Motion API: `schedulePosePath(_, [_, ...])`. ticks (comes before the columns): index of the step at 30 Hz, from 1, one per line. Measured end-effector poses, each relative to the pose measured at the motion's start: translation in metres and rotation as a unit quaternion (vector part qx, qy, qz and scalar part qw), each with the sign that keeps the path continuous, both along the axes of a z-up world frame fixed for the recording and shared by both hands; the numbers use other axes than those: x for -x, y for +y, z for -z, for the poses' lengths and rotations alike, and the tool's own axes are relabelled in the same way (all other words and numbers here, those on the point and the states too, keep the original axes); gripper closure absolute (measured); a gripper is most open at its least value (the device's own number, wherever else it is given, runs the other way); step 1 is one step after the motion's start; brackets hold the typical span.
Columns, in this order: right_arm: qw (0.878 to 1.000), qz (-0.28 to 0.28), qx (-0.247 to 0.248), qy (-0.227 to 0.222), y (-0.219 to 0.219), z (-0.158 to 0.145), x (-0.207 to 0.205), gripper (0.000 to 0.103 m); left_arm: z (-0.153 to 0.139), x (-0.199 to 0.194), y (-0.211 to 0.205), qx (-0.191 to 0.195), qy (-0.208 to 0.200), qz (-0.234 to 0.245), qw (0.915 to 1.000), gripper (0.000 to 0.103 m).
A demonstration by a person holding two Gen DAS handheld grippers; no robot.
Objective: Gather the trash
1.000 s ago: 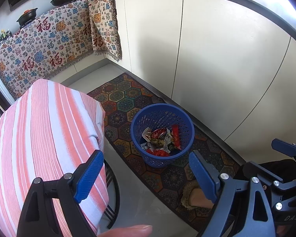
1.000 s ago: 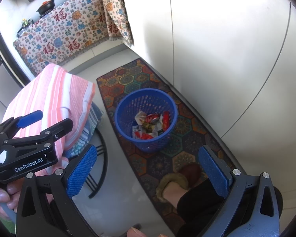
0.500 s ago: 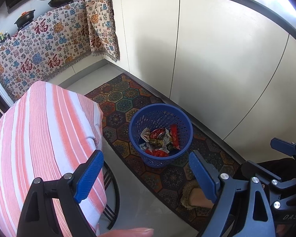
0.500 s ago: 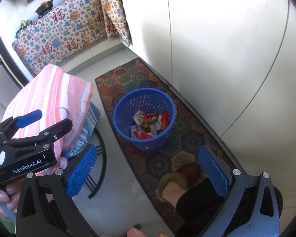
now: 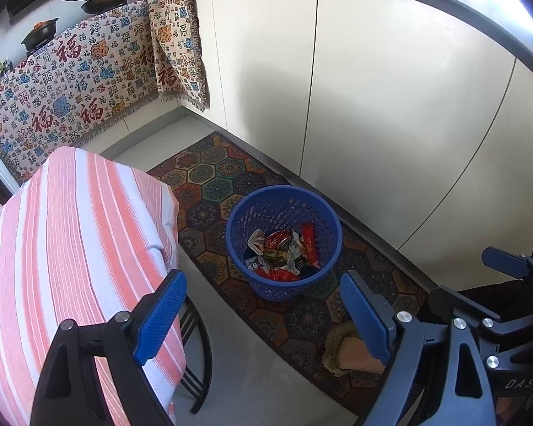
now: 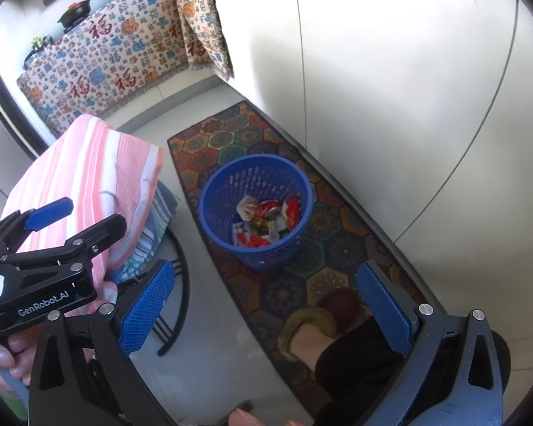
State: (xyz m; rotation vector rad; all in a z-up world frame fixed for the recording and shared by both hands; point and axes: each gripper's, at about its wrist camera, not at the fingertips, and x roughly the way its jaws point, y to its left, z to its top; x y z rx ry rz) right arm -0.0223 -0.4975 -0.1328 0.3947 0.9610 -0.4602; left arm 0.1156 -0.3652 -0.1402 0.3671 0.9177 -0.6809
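Both claws spread wide, nothing held – left gripper (image 5: 263, 316) and right gripper (image 6: 264, 305) hovering above the blue basket (image 5: 323, 213). Crumpled wrappers (image 5: 284, 252) already piled inside it. Basket standing upright on the patterned rug (image 5: 209, 184), near the cream cabinets (image 5: 373, 106). Striped cloth (image 5: 71, 248) over a table just beside the basket – slippered foot (image 6: 312, 330) on the rug nearby.
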Motion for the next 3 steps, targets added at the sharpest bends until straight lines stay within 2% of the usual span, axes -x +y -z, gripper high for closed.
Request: schedulePosePath(3, [1.000, -0.002, 0.000, 0.002, 0.0006, 0.0010, -0.0018, 0.000, -0.0011, 0.0007, 0.0029, 0.004, 0.000, -0.001, 1.0000, 0.013])
